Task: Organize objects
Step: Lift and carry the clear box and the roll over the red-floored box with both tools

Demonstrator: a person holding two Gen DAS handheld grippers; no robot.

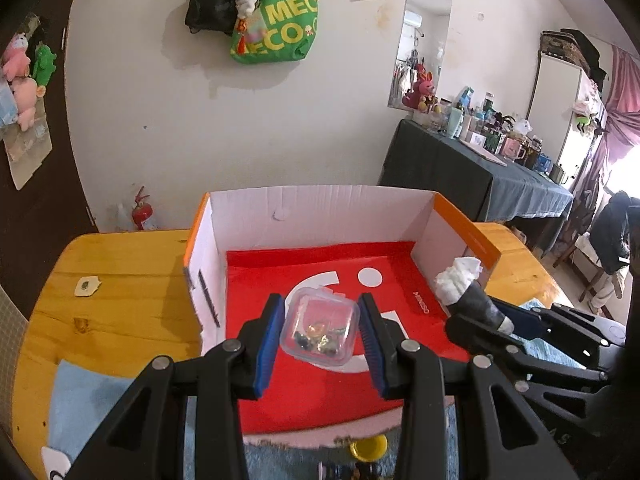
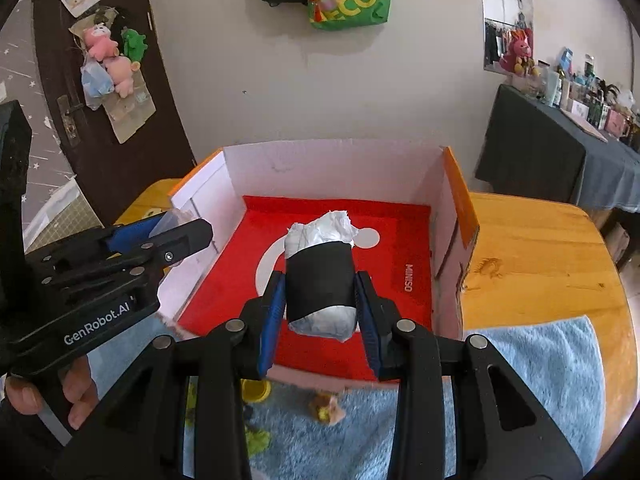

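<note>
Left gripper [image 1: 320, 332] clamped a small clear case [image 1: 319, 327] of trinkets, held above the box's [image 1: 320, 216] red floor. Right gripper [image 2: 320, 304] gripped a black-banded white bundle [image 2: 320, 276], likewise over the box.

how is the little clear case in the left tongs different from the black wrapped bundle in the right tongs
The clear case is transparent, flat and squarish, with small trinkets visible inside; the black-wrapped bundle is opaque and cylindrical, with white crumpled material poking from both ends. The case looks rigid, the bundle soft. Both are clamped between blue pads over the open box.
</note>
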